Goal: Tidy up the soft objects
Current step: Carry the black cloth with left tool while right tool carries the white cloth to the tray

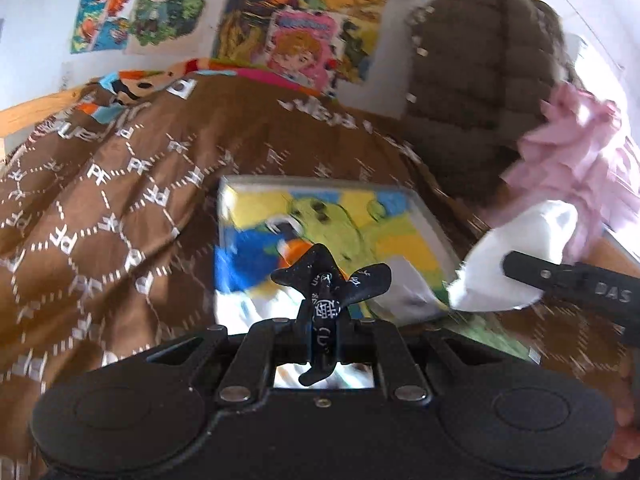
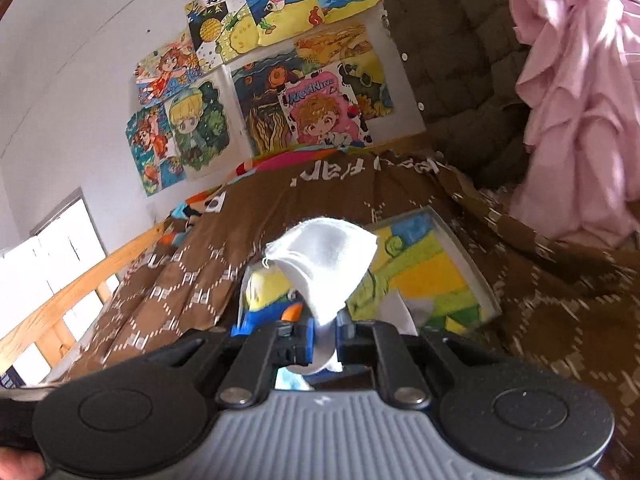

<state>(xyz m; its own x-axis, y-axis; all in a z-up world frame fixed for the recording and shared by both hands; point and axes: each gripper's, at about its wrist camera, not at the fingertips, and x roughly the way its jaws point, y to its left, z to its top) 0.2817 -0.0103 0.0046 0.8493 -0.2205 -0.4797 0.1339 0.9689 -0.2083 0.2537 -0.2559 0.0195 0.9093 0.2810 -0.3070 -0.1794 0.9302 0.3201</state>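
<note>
My left fingers (image 1: pixel 326 280) pinch a black printed sock (image 1: pixel 330 276); my right fingers (image 2: pixel 322 320) pinch a white sock (image 2: pixel 322 256) — both held above the picture board (image 1: pixel 424 216) lying mid-bed on the brown quilt (image 1: pixel 120 184). I judge I'm mid-carry; next comes choosing a drop spot. A wall drawing (image 2: pixel 320 108) reads "MORNING"; the right tool shows "DAS".

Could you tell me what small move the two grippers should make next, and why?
Probably lower both toward the colourful tray and release there: the left gripper pinches a black sock, the right gripper a white sock, both above it.
</note>
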